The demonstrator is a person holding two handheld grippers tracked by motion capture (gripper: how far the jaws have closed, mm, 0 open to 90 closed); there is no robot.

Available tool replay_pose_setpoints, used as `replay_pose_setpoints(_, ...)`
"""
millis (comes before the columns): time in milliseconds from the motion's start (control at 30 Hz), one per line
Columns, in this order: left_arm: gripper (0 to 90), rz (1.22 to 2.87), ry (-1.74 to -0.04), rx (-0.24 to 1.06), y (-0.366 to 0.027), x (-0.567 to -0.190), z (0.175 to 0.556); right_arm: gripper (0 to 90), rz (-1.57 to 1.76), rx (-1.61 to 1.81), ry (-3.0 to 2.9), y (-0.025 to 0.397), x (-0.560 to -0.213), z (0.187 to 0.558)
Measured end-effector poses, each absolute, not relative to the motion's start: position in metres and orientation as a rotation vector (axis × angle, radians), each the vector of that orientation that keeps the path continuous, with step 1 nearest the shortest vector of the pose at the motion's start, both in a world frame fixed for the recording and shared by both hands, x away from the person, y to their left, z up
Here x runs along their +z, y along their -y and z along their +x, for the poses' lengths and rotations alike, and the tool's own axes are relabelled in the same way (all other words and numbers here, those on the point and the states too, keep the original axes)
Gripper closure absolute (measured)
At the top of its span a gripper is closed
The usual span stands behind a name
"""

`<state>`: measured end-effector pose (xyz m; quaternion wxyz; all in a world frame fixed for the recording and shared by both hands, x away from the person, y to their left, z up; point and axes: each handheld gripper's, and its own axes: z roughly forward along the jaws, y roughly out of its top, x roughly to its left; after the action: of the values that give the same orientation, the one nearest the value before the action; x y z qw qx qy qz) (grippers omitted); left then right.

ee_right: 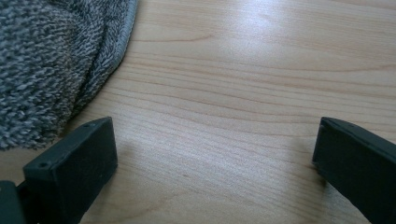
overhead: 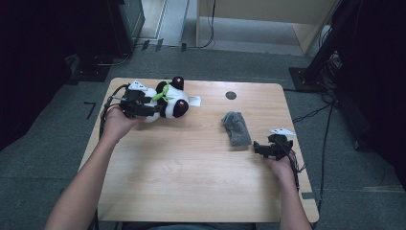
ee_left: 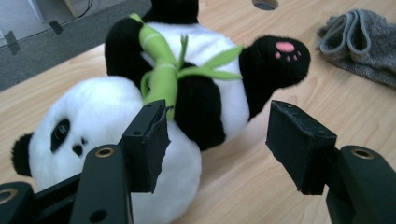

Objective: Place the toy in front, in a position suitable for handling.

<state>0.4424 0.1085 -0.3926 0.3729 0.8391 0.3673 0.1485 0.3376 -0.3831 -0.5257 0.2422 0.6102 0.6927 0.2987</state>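
Lying near panda [overhead: 165, 103], grey towel [overhead: 236, 128], table [overhead: 191, 163]

From my remote station I log a light wood desk [overhead: 191, 163] with a round cable hole [overhead: 231, 95], standing on grey carpet floor [overhead: 57, 124]. Beyond it: pale wooden furniture [overhead: 268, 19], dark equipment stands [overhead: 330, 43] and loose cables [overhead: 311, 115].

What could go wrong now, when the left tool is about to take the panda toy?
1. The left tool stands open at the panda, one jaw beside the green bamboo; it might pinch only that thin part, and the toy could slip.
2. The panda lies near the table edge, so a push may roll it off.
3. The right tool sits beside the grey cloth and could drag it.
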Motion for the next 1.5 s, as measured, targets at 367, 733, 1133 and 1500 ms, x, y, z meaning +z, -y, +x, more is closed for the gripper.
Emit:
replay_pose_setpoints(367, 37.0, 2.180, -0.950, 0.410, -0.097, -0.383, 0.471, 0.0, 1.664, 0.817, -1.895, 0.383, -0.526, 0.338)
replay_pose_setpoints(733, 37.8, 2.215, -0.976, 0.401, -0.086, -0.390, 0.497, 0.0, 1.664, 0.817, -1.896, 0.383, -0.526, 0.338)
replay_pose_setpoints(1133, 40.6, 2.210, -1.021, 0.351, -0.080, -0.407, 0.513, 0.0, 1.663, 0.819, -1.897, 0.383, -0.526, 0.338)
replay_pose_setpoints(1500, 59.2, 2.156, -1.065, 0.332, -0.078, -0.421, 0.511, 0.0, 1.663, 0.819, -1.897, 0.383, -0.526, 0.338)
